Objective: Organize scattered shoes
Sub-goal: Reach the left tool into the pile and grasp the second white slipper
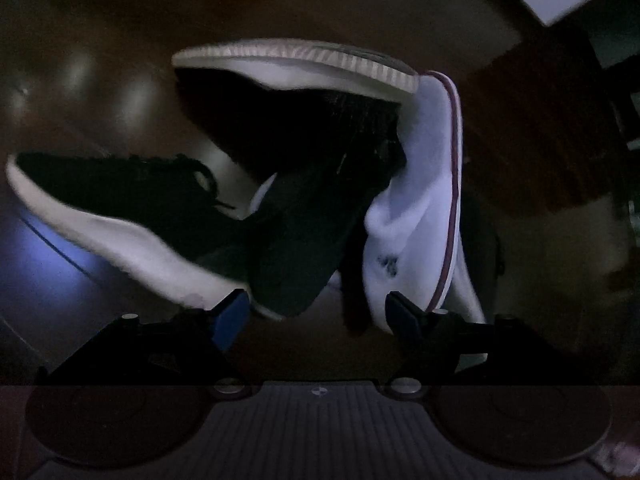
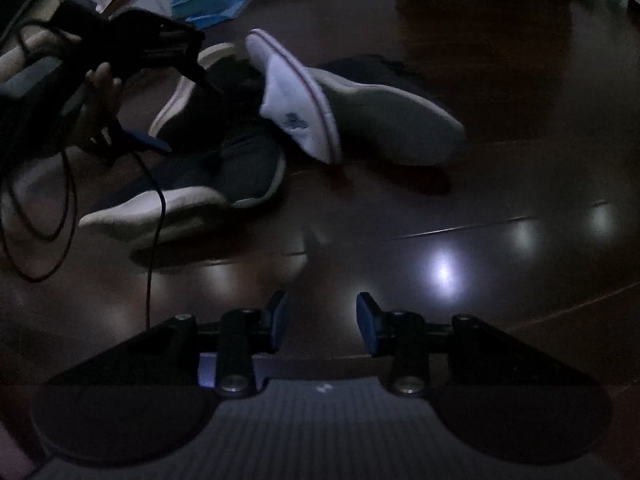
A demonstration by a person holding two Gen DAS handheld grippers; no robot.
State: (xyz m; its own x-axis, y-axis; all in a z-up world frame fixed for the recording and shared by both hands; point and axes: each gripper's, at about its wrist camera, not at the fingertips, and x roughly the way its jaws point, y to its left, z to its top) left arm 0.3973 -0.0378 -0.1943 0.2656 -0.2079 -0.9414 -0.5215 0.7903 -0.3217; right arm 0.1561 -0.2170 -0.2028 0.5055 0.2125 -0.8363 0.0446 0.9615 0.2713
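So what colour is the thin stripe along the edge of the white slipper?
Dark red, maroon-like, on the white slipper; the left wrist view shows it best.

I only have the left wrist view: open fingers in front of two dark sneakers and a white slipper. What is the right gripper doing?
Observer: The right gripper is open and holds nothing.
Operator: Is it close to the shoes?
Observer: No. It is over bare floor, apart from the sneakers and the slipper.
Operator: Anything behind the shoes that I can't see?
Observer: A blue thing lies on the floor past them; it is too blurred to identify.
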